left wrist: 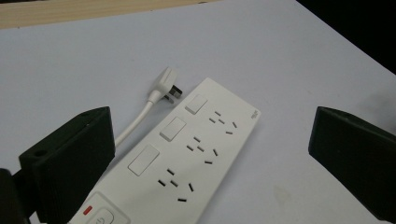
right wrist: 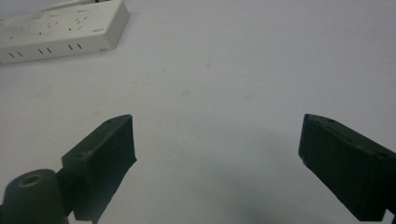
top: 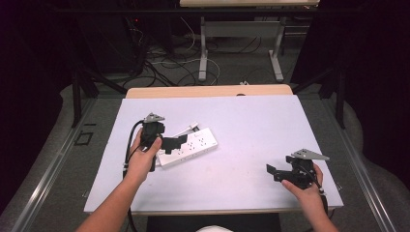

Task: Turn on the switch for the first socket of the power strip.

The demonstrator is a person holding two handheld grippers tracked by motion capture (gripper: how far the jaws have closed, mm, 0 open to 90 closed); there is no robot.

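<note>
Power strip count: one, on desk

Power strip [left wrist: 187, 158], one, white, lay flat on the desk [top: 251, 121]: three socket groups, three blank covers, one red-marked switch, plug [left wrist: 164, 84] beside it. End logo unreadable. Left gripper [top: 175, 143] hovered over it, fingers spread, nothing between. Right gripper [top: 272, 170] well apart, fingers released, empty.

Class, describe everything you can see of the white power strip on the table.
The power strip is a long, flat, white block that looks like plastic. It has three socket groups, each with a rectangular switch, and a button beside a red mark at one end. It lies flat and slanted on the table, with its white cord and plug beside it. Nothing grips it.
</note>
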